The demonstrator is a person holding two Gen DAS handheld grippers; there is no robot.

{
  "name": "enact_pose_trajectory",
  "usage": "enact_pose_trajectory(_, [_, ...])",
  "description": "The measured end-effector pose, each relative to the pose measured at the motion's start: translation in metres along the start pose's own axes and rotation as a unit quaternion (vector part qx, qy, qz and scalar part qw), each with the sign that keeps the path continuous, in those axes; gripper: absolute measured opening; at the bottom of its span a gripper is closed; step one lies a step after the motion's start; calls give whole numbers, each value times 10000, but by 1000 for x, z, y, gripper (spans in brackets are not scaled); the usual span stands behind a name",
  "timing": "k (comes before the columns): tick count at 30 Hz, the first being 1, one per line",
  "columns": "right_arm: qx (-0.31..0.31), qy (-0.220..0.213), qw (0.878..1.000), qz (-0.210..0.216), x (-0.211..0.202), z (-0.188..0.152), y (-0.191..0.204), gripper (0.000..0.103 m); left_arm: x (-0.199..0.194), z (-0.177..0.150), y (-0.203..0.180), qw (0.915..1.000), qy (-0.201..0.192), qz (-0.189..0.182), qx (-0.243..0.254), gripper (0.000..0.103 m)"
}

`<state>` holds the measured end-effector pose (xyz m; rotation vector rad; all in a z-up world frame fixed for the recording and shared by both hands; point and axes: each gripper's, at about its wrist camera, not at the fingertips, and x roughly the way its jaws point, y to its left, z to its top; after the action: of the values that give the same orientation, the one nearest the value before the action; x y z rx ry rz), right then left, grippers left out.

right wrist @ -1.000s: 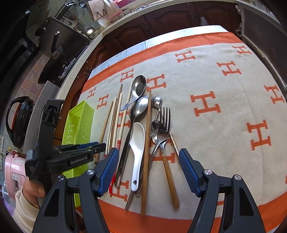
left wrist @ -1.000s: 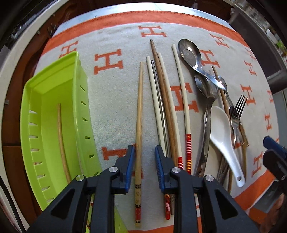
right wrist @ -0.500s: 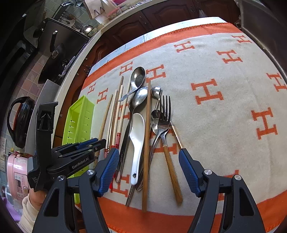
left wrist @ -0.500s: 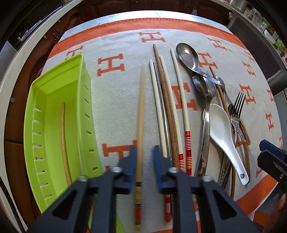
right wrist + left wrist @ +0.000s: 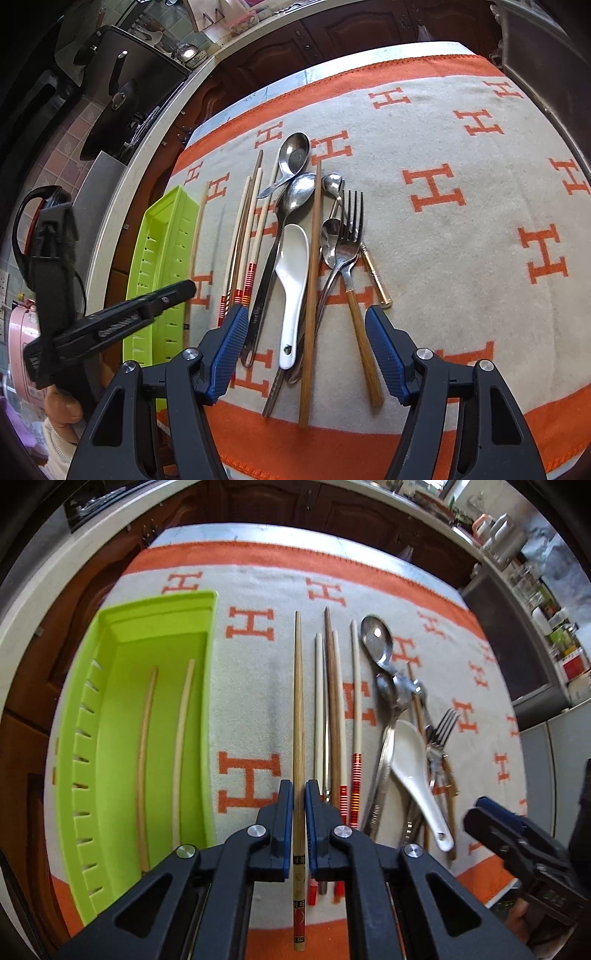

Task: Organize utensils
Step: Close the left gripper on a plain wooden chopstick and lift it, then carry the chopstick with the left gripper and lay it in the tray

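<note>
My left gripper (image 5: 299, 786) is shut on a brown wooden chopstick (image 5: 298, 701) and holds it lifted above the cloth, between the green tray (image 5: 159, 603) and the row of chopsticks (image 5: 334, 709). Two thin pale chopsticks (image 5: 142, 757) show inside the tray. My right gripper (image 5: 306, 312) hovers with wide jaws, closing slightly, over the pile: white ceramic spoon (image 5: 293, 266), long brown chopstick (image 5: 314, 277), fork (image 5: 349, 236), metal spoons (image 5: 295, 151). Its pads touch nothing. The left gripper (image 5: 184, 288) shows from the side in the right wrist view.
A beige cloth (image 5: 461, 258) with orange H marks and an orange border covers the table. The tray sits at its left edge, near the table's rim. A kettle (image 5: 26, 221) and dark cookware (image 5: 125, 92) stand beyond on the left. Dark cabinets lie behind.
My left gripper has shut on the brown chopstick and raised it off the cloth, drawing back so more of the tray shows. The right gripper has hardly moved.
</note>
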<state>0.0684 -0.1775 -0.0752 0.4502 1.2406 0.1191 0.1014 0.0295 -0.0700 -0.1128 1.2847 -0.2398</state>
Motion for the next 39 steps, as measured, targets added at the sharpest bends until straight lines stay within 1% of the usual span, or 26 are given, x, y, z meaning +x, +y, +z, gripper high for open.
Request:
enact_pose_trajectory(4, [-141, 26, 9999, 30, -1, -4, 12, 65, -44, -3, 8, 9991, -348, -232, -120, 4])
enact_pose_trajectory(6, [-265, 18, 9996, 49, -3, -7, 20, 65, -66, -4, 15, 9981, -528, -272, -158, 4])
enact_pose_trajectory(9, [-469, 13, 9989, 66, -3, -10, 34, 63, -95, -4, 31, 9964, -778, -218, -260, 4])
enact_pose_trajectory(12, [-646, 59, 9978, 133, 1, -13, 48, 57, -110, -4, 52, 9947, -954, 2, -373, 4])
enact_pose_trajectory(14, [-779, 92, 9967, 187, 5, -14, 58, 51, -109, -4, 67, 9940, -951, 169, -516, 4])
enact_pose_trajectory(15, [-864, 106, 9960, 205, 9, -14, 63, 50, -104, -4, 75, 9939, -905, 211, -592, 4])
enact_pose_trajectory(18, [-1122, 118, 9934, 229, 18, -16, 80, 44, -83, -7, 92, 9940, -750, 316, -733, 5])
enact_pose_trajectory(19, [-1204, 126, 9923, 253, 23, -16, 85, 40, -75, -8, 96, 9943, -675, 331, -757, 5])
enact_pose_trajectory(20, [-1274, 138, 9914, 276, 27, -16, 89, 36, -65, -9, 99, 9948, -588, 332, -769, 5])
enact_pose_trajectory(23, [-1422, 174, 9892, 298, 40, -16, 98, 32, -38, -15, 101, 9967, -314, 327, -677, 5])
enact_pose_trajectory(25, [-1493, 213, 9881, 296, 51, -15, 103, 30, -27, -19, 101, 9973, -241, 327, -610, 5])
enact_pose_trajectory(26, [-1518, 227, 9877, 295, 55, -15, 106, 30, -23, -20, 100, 9973, -247, 374, -577, 9])
enact_pose_trajectory(27, [-1544, 239, 9873, 278, 59, -14, 108, 30, -21, -21, 99, 9973, -258, 423, -550, 18])
enact_pose_trajectory(28, [-1571, 249, 9869, 256, 63, -13, 111, 29, -20, -21, 99, 9970, -295, 482, -535, 24])
enact_pose_trajectory(30, [-1620, 255, 9862, 238, 70, -11, 115, 27, -22, -22, 98, 9960, -450, 581, -502, 55])
enact_pose_trajectory(32, [-1664, 265, 9854, 228, 76, -8, 119, 25, -30, -22, 99, 9946, -639, 626, -517, 68])
enact_pose_trajectory(35, [-1704, 292, 9848, 136, 86, -4, 123, 23, -35, -21, 105, 9929, -792, 611, -642, 70])
enact_pose_trajectory(39, [-1621, 402, 9859, -86, 102, 1, 124, 22, -38, -20, 114, 9923, -830, 387, -829, 70])
